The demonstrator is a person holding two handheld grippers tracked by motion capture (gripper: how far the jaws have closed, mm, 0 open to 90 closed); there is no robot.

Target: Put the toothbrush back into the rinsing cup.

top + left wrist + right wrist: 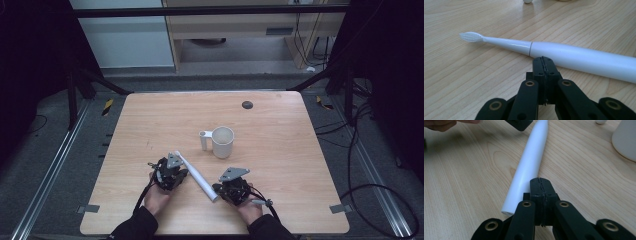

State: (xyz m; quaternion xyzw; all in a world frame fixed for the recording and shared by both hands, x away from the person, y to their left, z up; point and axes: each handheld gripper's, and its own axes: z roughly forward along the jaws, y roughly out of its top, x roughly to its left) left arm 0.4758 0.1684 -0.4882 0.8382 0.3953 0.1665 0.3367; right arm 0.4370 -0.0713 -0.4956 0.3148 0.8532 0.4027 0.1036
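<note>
Tools both pressed together, nothing between the jaws. Left tool (171,172) sits just beside the white electric toothbrush (196,176), at its 9 o'clock, near the neck joint; jaw tips close to the handle in the left gripper view, contact not certain. Right tool (229,189) at the butt end of the toothbrush, about 4 o'clock of it. Toothbrush lies flat on the tabletop (280,150), bristle head (471,37) toward 11 o'clock. White mug (222,142) stands at 1 o'clock, apart.

Cup (222,141) beyond toothbrush (197,176); open tabletop (280,125) elsewhere
</note>
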